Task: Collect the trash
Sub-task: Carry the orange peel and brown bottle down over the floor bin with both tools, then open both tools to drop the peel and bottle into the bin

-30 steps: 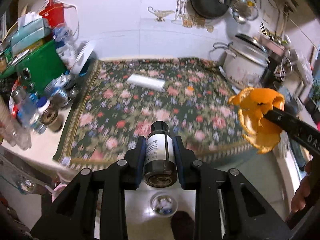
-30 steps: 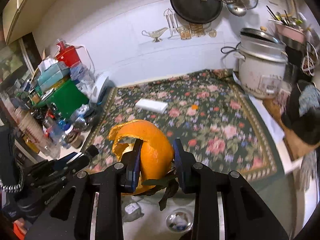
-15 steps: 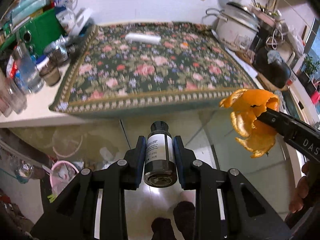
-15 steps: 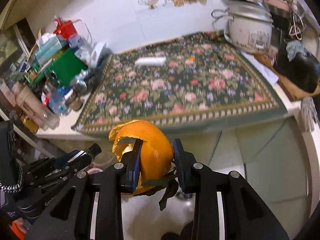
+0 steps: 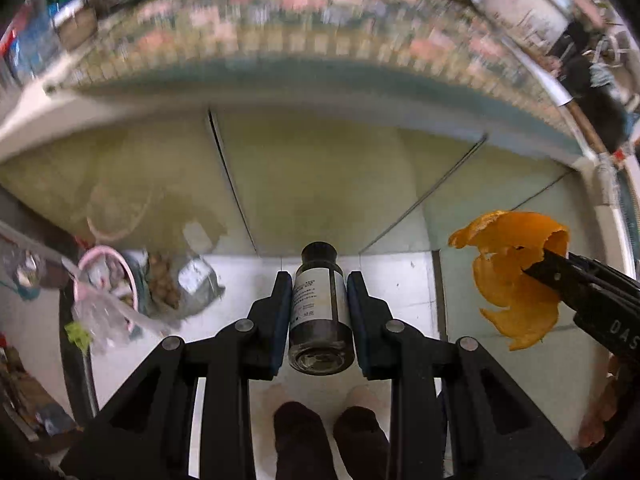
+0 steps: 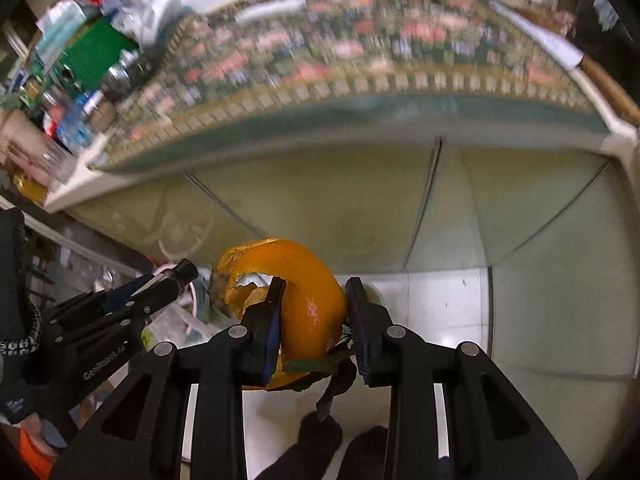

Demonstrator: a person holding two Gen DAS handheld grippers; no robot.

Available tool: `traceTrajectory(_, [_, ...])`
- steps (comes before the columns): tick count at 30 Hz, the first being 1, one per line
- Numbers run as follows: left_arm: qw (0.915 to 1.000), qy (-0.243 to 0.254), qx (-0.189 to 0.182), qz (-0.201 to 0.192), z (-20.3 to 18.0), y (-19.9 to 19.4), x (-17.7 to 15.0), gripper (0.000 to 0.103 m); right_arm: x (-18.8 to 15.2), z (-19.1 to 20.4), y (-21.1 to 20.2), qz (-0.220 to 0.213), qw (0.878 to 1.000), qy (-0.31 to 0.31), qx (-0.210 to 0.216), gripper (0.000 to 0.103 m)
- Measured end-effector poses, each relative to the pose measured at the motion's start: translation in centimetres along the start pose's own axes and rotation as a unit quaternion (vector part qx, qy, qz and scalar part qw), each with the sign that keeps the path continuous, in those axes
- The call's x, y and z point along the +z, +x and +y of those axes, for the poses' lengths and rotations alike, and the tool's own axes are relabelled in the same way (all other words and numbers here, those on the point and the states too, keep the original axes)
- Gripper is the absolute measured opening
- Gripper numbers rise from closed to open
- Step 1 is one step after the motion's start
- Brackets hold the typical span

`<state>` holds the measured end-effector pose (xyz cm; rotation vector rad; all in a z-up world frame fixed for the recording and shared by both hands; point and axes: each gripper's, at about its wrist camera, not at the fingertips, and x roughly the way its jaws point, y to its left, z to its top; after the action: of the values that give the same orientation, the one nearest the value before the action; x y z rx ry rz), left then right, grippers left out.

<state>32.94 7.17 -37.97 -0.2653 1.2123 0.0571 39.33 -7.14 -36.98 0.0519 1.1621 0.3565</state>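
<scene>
My left gripper [image 5: 319, 284] is shut on a small dark glass bottle [image 5: 320, 304] with a white label and black cap, held lengthwise between the pads. My right gripper [image 6: 316, 292] is shut on a curled orange peel [image 6: 304, 304] with a few green leaves hanging under it. In the left wrist view the peel [image 5: 516, 276] and the right gripper's black fingers [image 5: 580, 284] show at the right. The left gripper with the bottle's cap [image 6: 185, 270] shows at the left of the right wrist view. Both grippers point steeply down at the white tiled floor [image 5: 400, 280].
A pink-rimmed bin [image 5: 108, 280] with a plastic liner and scraps stands on the floor at the left, below the counter. The green cabinet front [image 5: 320, 176] rises ahead under the floral cloth [image 6: 320, 64]. A person's dark-socked feet [image 5: 328, 436] stand below the grippers.
Both grippers have sunk from above the floral counter to below its edge and tilted downwards. The floor, cabinet front and bin now fill the views. Bottle and peel stay gripped.
</scene>
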Motion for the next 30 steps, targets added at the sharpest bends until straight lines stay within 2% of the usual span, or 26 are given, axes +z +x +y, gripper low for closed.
traceTrajectory(5, [0.999,-0.03,0.004,0.034,0.4,7.7,-2.7,0.027,-1.5,-2.0,6.5,0.043,0.999,-0.022,-0.012,0.028])
traceTrajectory(9, [0.9975,-0.043,0.015,0.054,1.3,13.1,-4.2,0.027,-3.0,-3.8,13.0,0.081,0.997,-0.016,0.003,0.028])
traceTrajectory(13, [0.9949,-0.059,0.025,0.078,2.6,18.6,-5.6,0.027,-3.3,-4.3,18.0,0.095,0.995,-0.014,0.014,0.029])
traceTrajectory(16, [0.9937,-0.069,0.023,0.085,3.2,20.8,-5.6,0.027,-3.1,-4.5,20.8,0.101,0.994,-0.014,0.028,0.032])
traceTrajectory(18, [0.9936,-0.071,0.021,0.086,3.1,22.0,-5.6,0.027,-2.8,-4.8,21.9,0.107,0.993,-0.008,0.04,0.039])
traceTrajectory(20, [0.9938,-0.067,0.018,0.087,2.8,23.2,-5.4,0.027,-2.6,-4.9,22.7,0.115,0.991,-0.013,0.063,0.04])
traceTrajectory(26, [0.9928,-0.059,-0.007,0.104,1.4,26.4,-4.5,0.027,-2.5,-6.5,22.2,0.104,0.993,-0.004,0.057,0.043])
traceTrajectory(28, [0.9929,-0.061,-0.011,0.102,0.9,27.0,-4.0,0.03,-2.4,-7.3,22.0,0.106,0.993,0.005,0.058,0.043])
traceTrajectory(30, [0.9925,-0.063,-0.012,0.104,0.8,27.3,-3.6,0.038,-2.4,-7.5,22.0,0.107,0.993,0.013,0.057,0.043])
